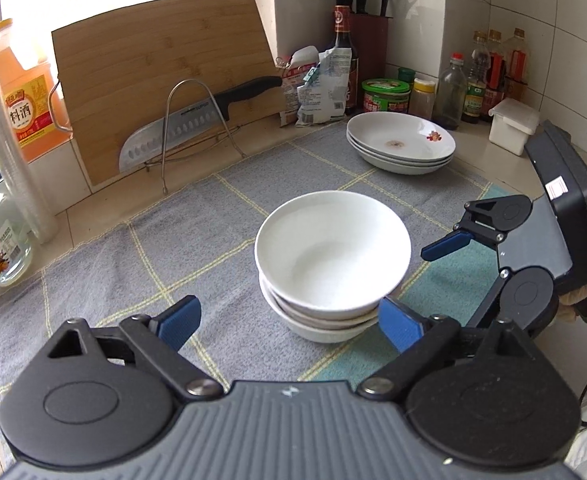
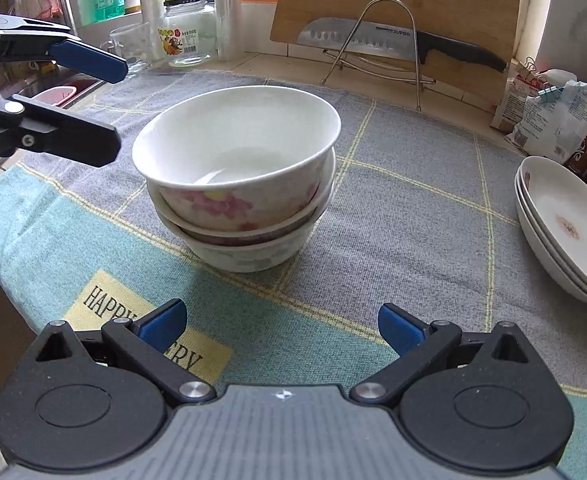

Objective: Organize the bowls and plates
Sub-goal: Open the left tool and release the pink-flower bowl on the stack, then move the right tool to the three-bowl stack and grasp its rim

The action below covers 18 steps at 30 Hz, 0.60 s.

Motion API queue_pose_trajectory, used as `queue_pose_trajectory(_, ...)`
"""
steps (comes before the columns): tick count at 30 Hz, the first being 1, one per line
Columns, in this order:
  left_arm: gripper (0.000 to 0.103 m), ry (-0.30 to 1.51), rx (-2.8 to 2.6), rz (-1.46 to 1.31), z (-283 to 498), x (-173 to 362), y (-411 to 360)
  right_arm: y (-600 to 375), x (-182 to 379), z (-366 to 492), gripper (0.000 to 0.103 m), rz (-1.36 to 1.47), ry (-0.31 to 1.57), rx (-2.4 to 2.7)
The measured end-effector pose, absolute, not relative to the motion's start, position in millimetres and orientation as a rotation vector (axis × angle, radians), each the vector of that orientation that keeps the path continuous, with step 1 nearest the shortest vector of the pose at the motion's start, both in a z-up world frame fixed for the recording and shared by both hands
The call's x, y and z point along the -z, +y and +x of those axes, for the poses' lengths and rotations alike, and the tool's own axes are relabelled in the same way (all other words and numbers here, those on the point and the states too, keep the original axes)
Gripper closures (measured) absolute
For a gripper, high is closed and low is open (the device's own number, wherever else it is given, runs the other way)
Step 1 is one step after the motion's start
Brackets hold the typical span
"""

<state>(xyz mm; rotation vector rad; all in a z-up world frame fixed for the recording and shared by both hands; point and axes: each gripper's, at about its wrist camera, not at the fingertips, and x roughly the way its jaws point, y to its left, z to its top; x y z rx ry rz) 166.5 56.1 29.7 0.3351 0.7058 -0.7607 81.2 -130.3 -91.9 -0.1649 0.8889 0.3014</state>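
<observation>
Cloth (image 1: 141, 240), grey with yellow checks and a teal border, covered the counter where we worked, and both piles of crockery sat on it. Behind it a bamboo cutting board (image 1: 161, 72) leaned on the wall, with a cleaver (image 1: 189, 128) propped in a wire rack (image 1: 197, 120) against it.

Toward the back right corner we saw a stack of plates (image 1: 400, 143), three shallow white ones nested, the top one holding only a brownish smear at its middle and a small red flower print near the rim. The stack of bowls (image 2: 237, 176) stood at the cloth's centre, three deep; the top bowl sat slightly tilted, empty and white inside, with pink and yellow blossoms outside.

Our left gripper (image 1: 289, 322) was spread wide, holding nothing, its right pad beside the bowls. Our right gripper (image 2: 281, 326) was likewise wide and empty, short of the bowls.
</observation>
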Motion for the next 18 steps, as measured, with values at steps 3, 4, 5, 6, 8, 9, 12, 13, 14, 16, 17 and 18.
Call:
queue_pose_trajectory(3, 0.008, 0.743, 0.732, 0.346, 162, -13, 56, -132, 101, 87, 0.000, -0.199, 0.909, -0.326)
queue_pose_trajectory(4, 0.008, 0.757, 0.730, 0.354, 161, -6, 54, -132, 104, 88, 0.000, -0.212, 0.915, -0.333)
queue_pose_trajectory(5, 0.008, 0.767, 0.731, 0.359, 161, -1, 53, -132, 105, 89, 0.000, -0.222, 0.919, -0.342)
queue_pose_trajectory(6, 0.008, 0.783, 0.734, 0.365, 161, 6, 51, -132, 107, 90, 0.000, -0.230, 0.925, -0.349)
queue_pose_trajectory(8, 0.008, 0.807, 0.749, 0.372, 163, 20, 47, -134, 107, 90, 0.000, -0.218, 0.932, -0.366)
queue_pose_trajectory(9, 0.008, 0.814, 0.756, 0.377, 165, 24, 44, -134, 107, 91, 0.000, -0.216, 0.935, -0.372)
queue_pose_trajectory(12, 0.008, 0.841, 0.784, 0.396, 170, 42, 36, -134, 108, 93, 0.000, -0.225, 0.939, -0.386)
queue_pose_trajectory(13, 0.008, 0.846, 0.797, 0.402, 172, 47, 34, -134, 108, 93, 0.000, -0.227, 0.938, -0.387)
queue_pose_trajectory(14, 0.008, 0.848, 0.807, 0.406, 173, 49, 33, -134, 108, 94, 0.000, -0.225, 0.935, -0.388)
queue_pose_trajectory(16, 0.005, 0.854, 0.830, 0.391, 177, 53, 32, -136, 109, 92, 0.000, -0.221, 0.923, -0.388)
queue_pose_trajectory(17, 0.001, 0.856, 0.837, 0.393, 179, 54, 31, -137, 110, 90, 0.000, -0.220, 0.913, -0.390)
queue_pose_trajectory(18, 0.001, 0.853, 0.841, 0.403, 179, 55, 31, -138, 110, 89, 0.000, -0.219, 0.904, -0.393)
